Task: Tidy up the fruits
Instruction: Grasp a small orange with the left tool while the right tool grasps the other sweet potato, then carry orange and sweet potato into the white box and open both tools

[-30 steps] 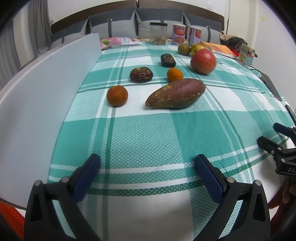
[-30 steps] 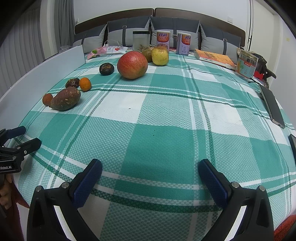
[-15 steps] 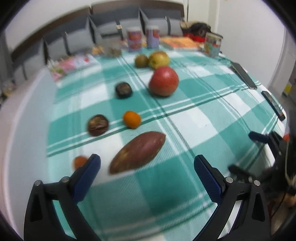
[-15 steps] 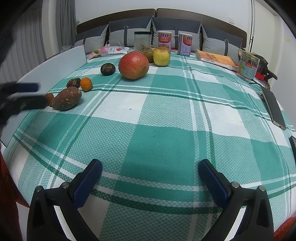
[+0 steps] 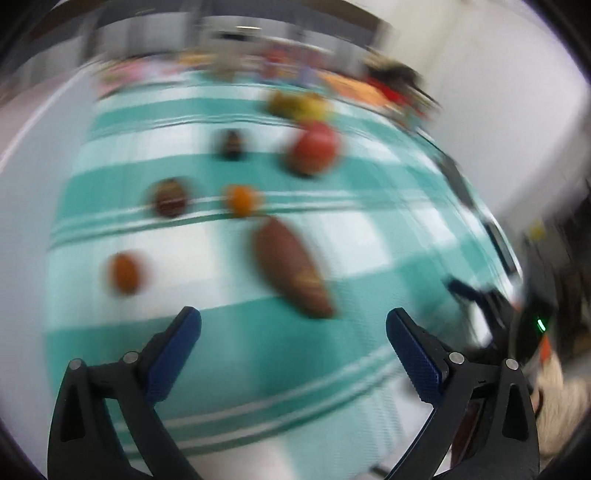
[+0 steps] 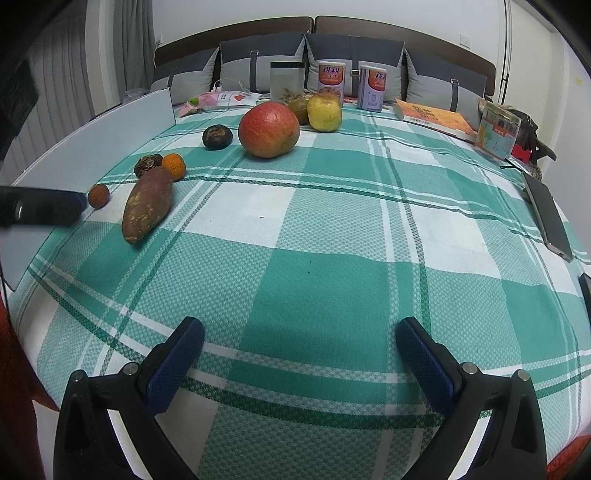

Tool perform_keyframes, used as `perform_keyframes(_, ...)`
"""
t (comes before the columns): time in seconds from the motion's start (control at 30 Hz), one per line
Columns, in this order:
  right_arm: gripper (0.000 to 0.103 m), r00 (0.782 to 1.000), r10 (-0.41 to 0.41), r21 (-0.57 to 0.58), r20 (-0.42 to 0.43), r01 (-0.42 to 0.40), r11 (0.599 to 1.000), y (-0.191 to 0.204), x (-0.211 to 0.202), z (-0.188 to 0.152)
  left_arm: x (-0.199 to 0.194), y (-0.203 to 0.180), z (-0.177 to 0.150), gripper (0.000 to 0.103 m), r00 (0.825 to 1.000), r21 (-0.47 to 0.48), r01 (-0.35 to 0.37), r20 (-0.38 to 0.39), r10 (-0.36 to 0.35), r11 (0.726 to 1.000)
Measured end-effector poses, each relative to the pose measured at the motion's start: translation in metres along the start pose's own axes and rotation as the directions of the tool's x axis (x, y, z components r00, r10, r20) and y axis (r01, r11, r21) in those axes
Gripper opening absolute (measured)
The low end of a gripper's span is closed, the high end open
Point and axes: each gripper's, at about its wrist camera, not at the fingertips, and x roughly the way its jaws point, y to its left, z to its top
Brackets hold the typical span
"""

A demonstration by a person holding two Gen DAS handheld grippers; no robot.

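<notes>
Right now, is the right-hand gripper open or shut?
Open. The right gripper has its two blue-padded fingers spread wide apart, with only the checked tablecloth between them.

a green and white checked cloth (image 6: 332, 295) covers the wide surface, and grey cushions (image 6: 258, 62) lean on a dark brown headboard (image 6: 406, 31) behind it. white walls (image 6: 221, 14) close the room, with a grey curtain (image 6: 129, 48) hanging at the left

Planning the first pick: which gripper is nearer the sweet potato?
Left. The left gripper hovers open just short of the sweet potato; the right gripper is open far across the cloth from it.
</notes>
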Motion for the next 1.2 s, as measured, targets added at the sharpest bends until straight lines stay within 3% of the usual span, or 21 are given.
perform_keyframes(0.1, 0.103, 1.000, -0.001, 0.001, 0.001, 0.001, 1.000, 0.000, 0.000, 0.000, -0.008, 0.040, 0.003, 0.100, 0.995, -0.112, -0.091, 0.031, 0.095, 0.989)
perform_keyframes(0.17, 0.103, 1.000, -0.002, 0.002, 0.001, 0.002, 1.000, 0.000, 0.000, 0.000, -0.009, 0.048, 0.004, 0.098, 0.990, -0.133, -0.127, 0.049, 0.135, 0.983)
perform_keyframes(0.23, 0.103, 1.000, -0.002, 0.001, 0.003, 0.002, 1.000, 0.000, 0.000, -0.001, -0.001, 0.049, 0.009, 0.098, 0.986, -0.113, -0.156, 0.044, 0.162, 0.981)
perform_keyframes(0.27, 0.103, 1.000, -0.002, 0.001, 0.002, 0.002, 1.000, 0.001, 0.000, -0.001, 0.007, 0.044, 0.013, 0.098, 0.975, -0.076, -0.213, 0.040, 0.217, 0.974)
perform_keyframes(0.37, 0.103, 1.000, -0.002, 0.001, 0.003, 0.002, 1.000, 0.001, 0.000, -0.001, 0.021, 0.041, 0.020, 0.095, 0.955, -0.014, -0.293, 0.050, 0.293, 0.956)
perform_keyframes(0.4, 0.103, 1.000, -0.001, 0.001, 0.002, 0.001, 1.000, 0.001, 0.000, -0.001, 0.025, 0.044, 0.021, 0.088, 0.949, -0.018, -0.310, 0.048, 0.311, 0.951)
perform_keyframes(0.47, 0.103, 1.000, -0.001, 0.000, 0.001, 0.001, 1.000, 0.001, 0.000, 0.000, 0.033, 0.053, 0.021, 0.044, 0.951, -0.041, -0.310, 0.008, 0.310, 0.950)
perform_keyframes(0.53, 0.103, 1.000, 0.000, -0.002, 0.000, 0.000, 1.000, 0.002, 0.000, 0.000, 0.033, 0.053, 0.019, 0.040, 0.946, -0.036, -0.324, 0.024, 0.325, 0.945)
perform_keyframes(0.57, 0.103, 1.000, 0.000, -0.002, 0.000, 0.000, 1.000, 0.002, 0.000, 0.000, 0.034, 0.054, 0.017, 0.030, 0.945, -0.030, -0.326, 0.018, 0.327, 0.945)
perform_keyframes(0.67, 0.103, 0.999, 0.015, -0.010, -0.052, -0.015, 1.000, 0.001, 0.002, 0.006, 0.024, 0.050, 0.011, 0.029, 0.957, -0.035, -0.288, 0.029, 0.289, 0.957)
perform_keyframes(0.7, 0.103, 0.993, 0.035, 0.000, -0.111, -0.036, 0.999, 0.000, 0.003, 0.014, 0.020, 0.047, 0.008, 0.029, 0.959, -0.035, -0.280, 0.027, 0.281, 0.959)
perform_keyframes(0.77, 0.102, 0.980, 0.135, 0.083, -0.143, -0.124, 0.989, -0.004, 0.002, 0.027, 0.014, 0.042, 0.001, 0.029, 0.966, -0.039, -0.259, 0.016, 0.260, 0.965)
perform_keyframes(0.83, 0.100, 0.936, 0.316, 0.205, -0.159, -0.281, 0.937, 0.001, 0.004, 0.055, 0.007, 0.039, -0.008, 0.029, 0.968, -0.048, -0.251, 0.003, 0.252, 0.967)
perform_keyframes(0.93, 0.093, 0.878, 0.430, 0.227, -0.213, -0.383, 0.895, 0.033, 0.019, 0.102, -0.004, 0.037, -0.018, 0.029, 0.973, -0.080, -0.230, -0.007, 0.231, 0.970)
perform_keyframes(1.03, 0.089, 0.851, 0.415, 0.172, -0.323, -0.378, 0.910, 0.079, 0.047, 0.142, -0.017, 0.031, -0.022, 0.029, 0.975, -0.085, -0.223, 0.000, 0.223, 0.971)
perform_keyframes(1.13, 0.088, 0.857, 0.288, 0.062, -0.428, -0.291, 0.955, 0.115, 0.076, 0.158, -0.036, 0.026, -0.026, 0.029, 0.977, -0.096, -0.210, 0.008, 0.212, 0.973)
perform_keyframes(1.17, 0.081, 0.854, 0.261, 0.041, -0.451, -0.273, 0.961, 0.121, 0.083, 0.158, -0.045, 0.025, -0.028, 0.029, 0.979, -0.106, -0.200, 0.010, 0.202, 0.974)
perform_keyframes(1.2, 0.055, 0.846, 0.233, 0.019, -0.480, -0.256, 0.967, 0.128, 0.091, 0.156, -0.050, 0.026, -0.029, 0.029, 0.981, -0.112, -0.194, 0.011, 0.196, 0.975)
